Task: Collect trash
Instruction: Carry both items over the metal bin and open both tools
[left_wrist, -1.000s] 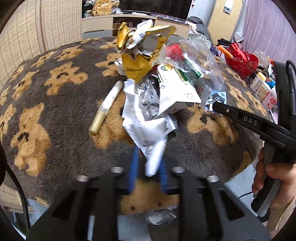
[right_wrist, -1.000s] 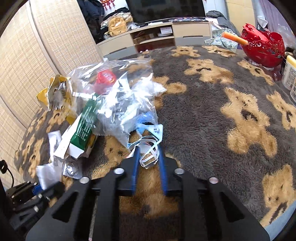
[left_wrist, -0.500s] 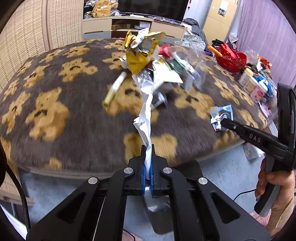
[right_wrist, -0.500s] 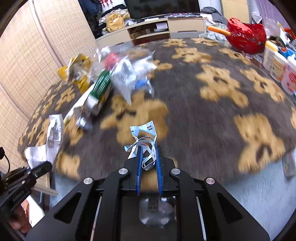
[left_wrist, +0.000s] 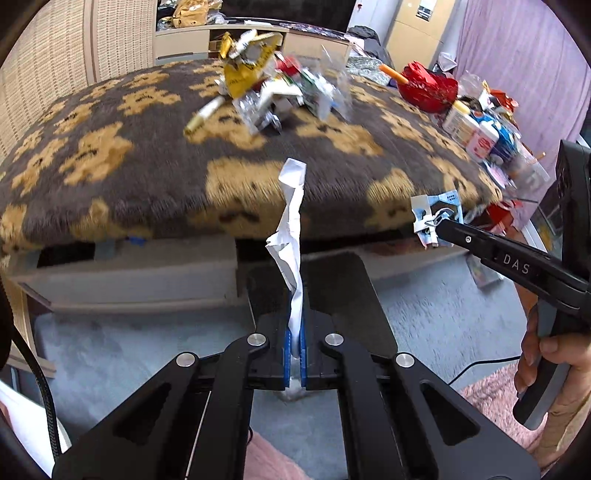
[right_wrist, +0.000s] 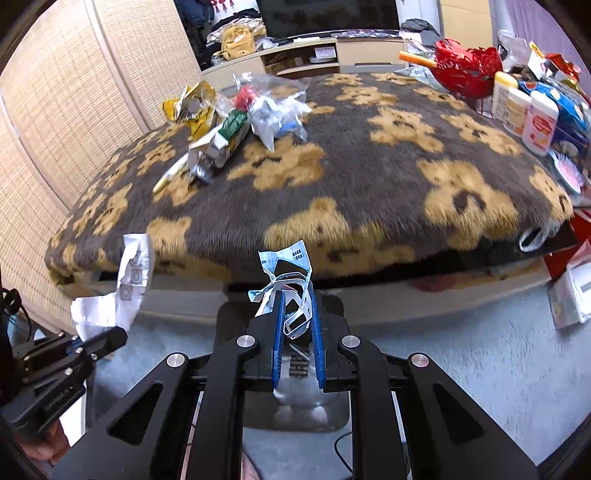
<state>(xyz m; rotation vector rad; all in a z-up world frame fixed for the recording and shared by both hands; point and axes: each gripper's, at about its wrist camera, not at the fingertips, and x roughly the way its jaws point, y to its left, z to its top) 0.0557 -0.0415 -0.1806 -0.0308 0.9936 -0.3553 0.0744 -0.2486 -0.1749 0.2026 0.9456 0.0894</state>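
Observation:
My left gripper (left_wrist: 294, 325) is shut on a crumpled white paper strip (left_wrist: 290, 229), held off the near edge of the bear-pattern blanket (left_wrist: 147, 177). My right gripper (right_wrist: 297, 317) is shut on a torn blue-and-white wrapper (right_wrist: 286, 273), also off the near edge; it shows in the left wrist view (left_wrist: 434, 218). A trash pile (left_wrist: 273, 88) of yellow wrapper, clear plastic bag and a green-white carton lies on the far blanket, with a cream tube (left_wrist: 205, 114) beside it. The pile also shows in the right wrist view (right_wrist: 236, 122).
A black bin (left_wrist: 317, 288) stands on the grey floor below both grippers, also seen in the right wrist view (right_wrist: 295, 402). A red basket (right_wrist: 465, 72) and bottles (right_wrist: 528, 114) crowd the blanket's right side. Wicker screens (right_wrist: 55, 122) stand at left.
Both grippers have pulled back from the pile and off the blanket's near edge, each carrying its piece of trash; they now hang over the floor and bin.

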